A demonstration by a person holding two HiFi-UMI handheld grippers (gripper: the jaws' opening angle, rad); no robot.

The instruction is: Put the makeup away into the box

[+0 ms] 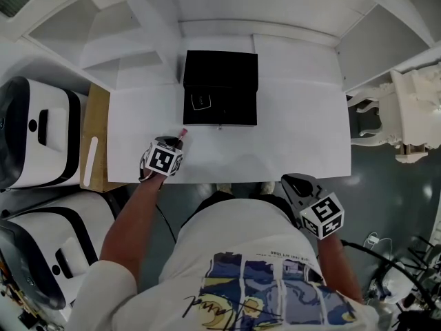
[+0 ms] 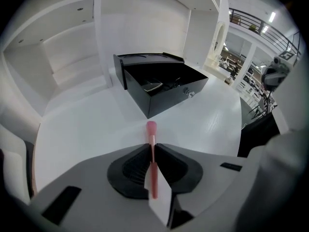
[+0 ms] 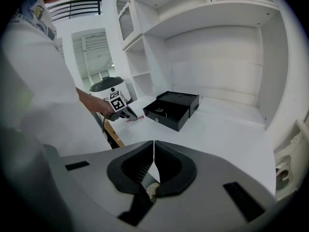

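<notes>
Left gripper point(image 2: 152, 148) fingers point(image 2: 130, 166) pinch a pink makeup stick point(image 2: 151, 127) just above the counter point(image 2: 82, 129), aimed for stowing at the open black box point(image 2: 169, 104) at 12 o'clock; the right gripper point(image 3: 153, 151), fingers pressed together and empty, idles at 4 o'clock.

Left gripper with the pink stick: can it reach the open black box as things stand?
Probably yes: left gripper, shut on the pink stick, faces the black box across bare table; nothing stands between.
</notes>
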